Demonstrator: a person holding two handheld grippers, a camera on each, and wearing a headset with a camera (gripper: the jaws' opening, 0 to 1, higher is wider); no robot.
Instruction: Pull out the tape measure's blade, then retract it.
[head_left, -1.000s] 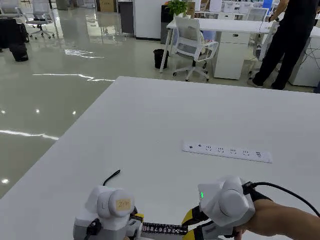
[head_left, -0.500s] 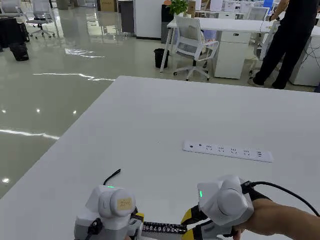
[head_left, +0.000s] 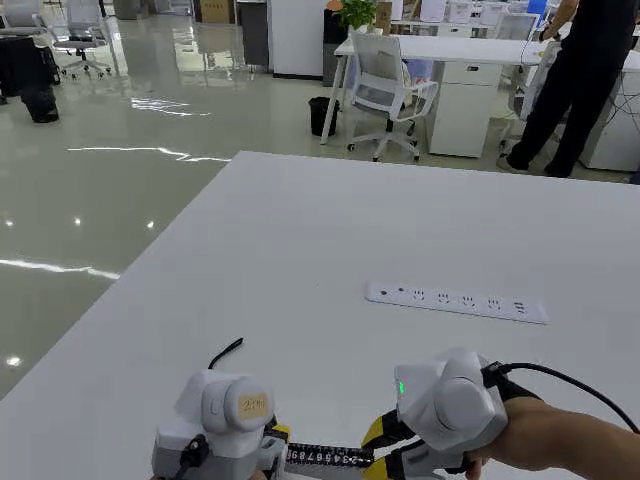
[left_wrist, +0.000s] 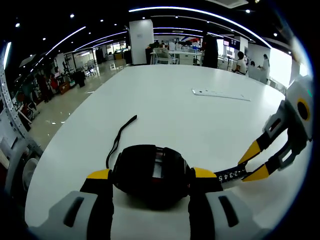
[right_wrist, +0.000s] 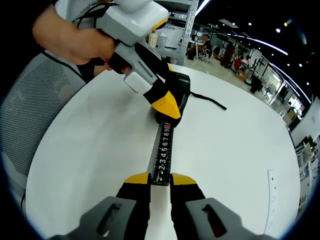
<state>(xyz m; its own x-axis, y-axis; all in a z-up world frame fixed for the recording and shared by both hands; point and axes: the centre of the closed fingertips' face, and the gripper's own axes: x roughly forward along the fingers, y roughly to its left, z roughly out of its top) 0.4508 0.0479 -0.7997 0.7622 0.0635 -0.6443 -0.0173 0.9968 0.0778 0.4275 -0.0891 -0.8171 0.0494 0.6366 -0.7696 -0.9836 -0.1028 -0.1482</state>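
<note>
Left gripper (left_wrist: 152, 176): jaws clamped on both sides of the black tape measure case (left_wrist: 150, 162), which sits on the white table (left_wrist: 165, 100). Right gripper (right_wrist: 161, 179): jaws pinched on the free end of the blade (right_wrist: 163, 145). The blade is out a short way, numbered face up, low over the table between the two grippers. A black wrist strap (left_wrist: 120, 137) trails from the case. A power strip (head_left: 455, 301) lies well beyond.

Numerals 2 to 9 on blade (right_wrist: 163, 154)
</note>
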